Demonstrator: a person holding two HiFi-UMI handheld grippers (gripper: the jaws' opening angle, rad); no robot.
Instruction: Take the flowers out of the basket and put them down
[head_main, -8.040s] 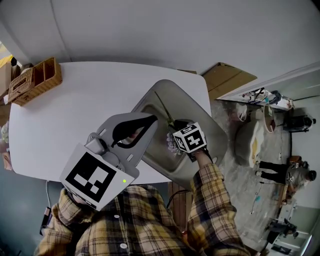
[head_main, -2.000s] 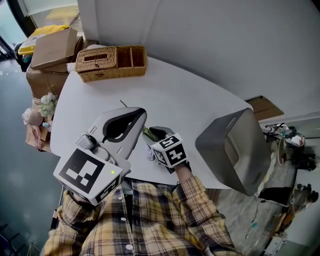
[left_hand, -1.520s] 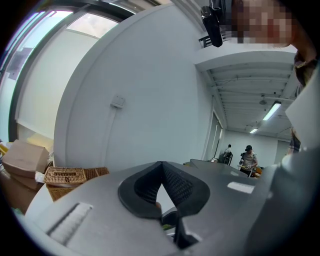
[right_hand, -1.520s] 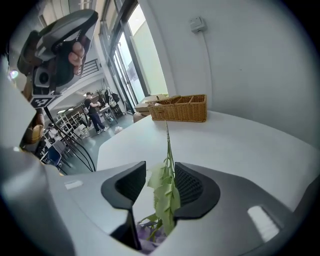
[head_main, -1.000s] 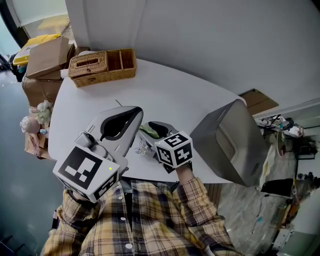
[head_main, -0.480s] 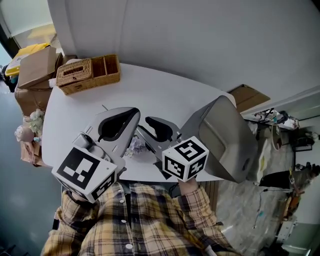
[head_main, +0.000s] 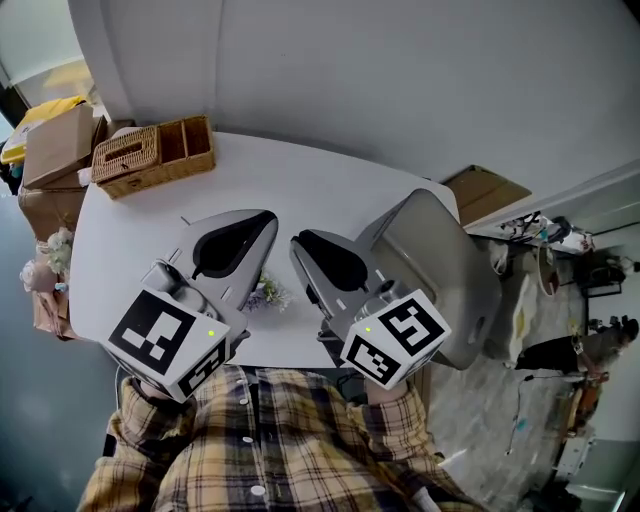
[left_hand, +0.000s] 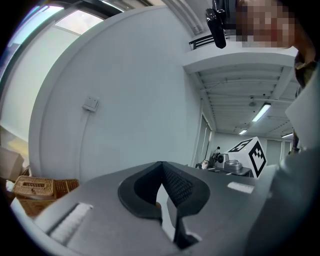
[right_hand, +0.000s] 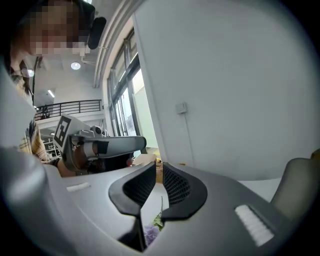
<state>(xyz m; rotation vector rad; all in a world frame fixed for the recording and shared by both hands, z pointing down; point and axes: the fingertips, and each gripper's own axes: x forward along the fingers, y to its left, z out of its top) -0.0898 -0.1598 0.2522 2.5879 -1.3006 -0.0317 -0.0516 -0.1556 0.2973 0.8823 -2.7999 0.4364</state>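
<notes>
Flowers (head_main: 266, 295) are down on the white table (head_main: 300, 185), folks: a small purple-and-green sprig lying near the front edge, right between our two tools and outside any container. Starting at the far left, we see cardboard boxes (head_main: 58, 145) sitting off the table's end. Next, at the table's back left corner, comes the wicker organizer (head_main: 150, 155). It has a lidded section with a slot on its left and two open compartments on its right, and what they hold we cannot tell from up here. Moving in, our left gripper (head_main: 268, 217) hangs above the table, clenched tip to tip with nothing in it; in its own view the pads (left_hand: 177, 185) meet at the front. On the sprig's other side is our right gripper (head_main: 297, 241), lifted clear, its jaws closing on nothing. A narrow gap shows between its tips, and through it we look down on the sprig on the tabletop. Furthest right, the grey basket (head_main: 440, 262) sits tilted at the table's right end, apart from the flowers; what it holds we cannot tell.
</notes>
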